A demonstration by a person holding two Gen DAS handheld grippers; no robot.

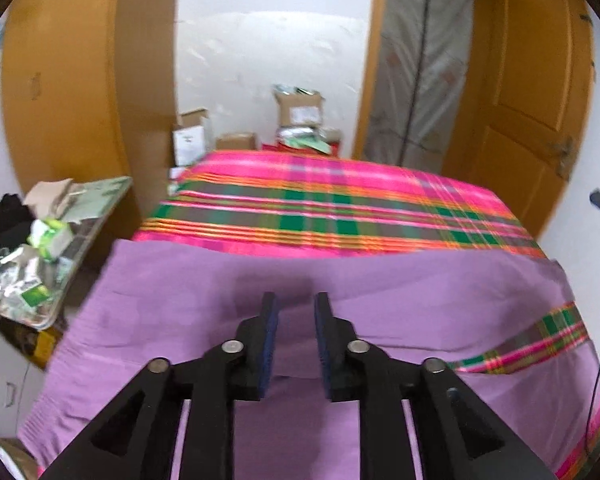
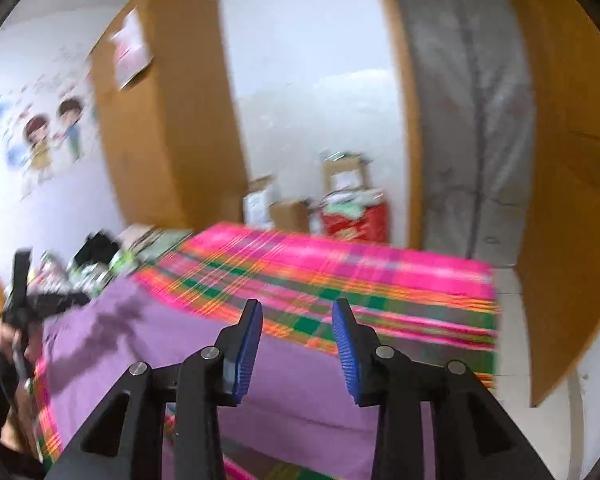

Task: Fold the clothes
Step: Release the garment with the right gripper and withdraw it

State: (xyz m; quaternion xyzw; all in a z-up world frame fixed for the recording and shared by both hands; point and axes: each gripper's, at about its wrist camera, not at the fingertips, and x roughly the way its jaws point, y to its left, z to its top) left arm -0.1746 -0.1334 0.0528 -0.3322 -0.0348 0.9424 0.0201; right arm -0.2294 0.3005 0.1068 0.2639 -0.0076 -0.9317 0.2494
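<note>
A purple cloth [image 1: 260,280] lies spread across the near end of a bed, over a pink, green and orange plaid sheet [image 1: 340,208]; it looks mostly flat w/ soft ridges, and near the right side a strip of plaid shows through where an edge seems turned up. The left gripper [image 1: 296,308] hovers over the cloth's middle, jaws narrowly apart, nothing between them. The right gripper [image 2: 298,316] hangs above the cloth's far edge, jaws wider apart, also empty — its view is blurred, so detail is soft. At the left of the right view a dark shape, likely the other tool, casts a shadow on the cloth. Whether the cloth is laid out ready to fold or already folded once, I can't tell. Risks from here: a pinch taken mid-cloth instead of at an edge could bunch it or grab the sheet too — and thin fabric may slip from the pads. A cluttered side table [image 1: 60,232] sits close at left; a wide swing could snag it.
</note>
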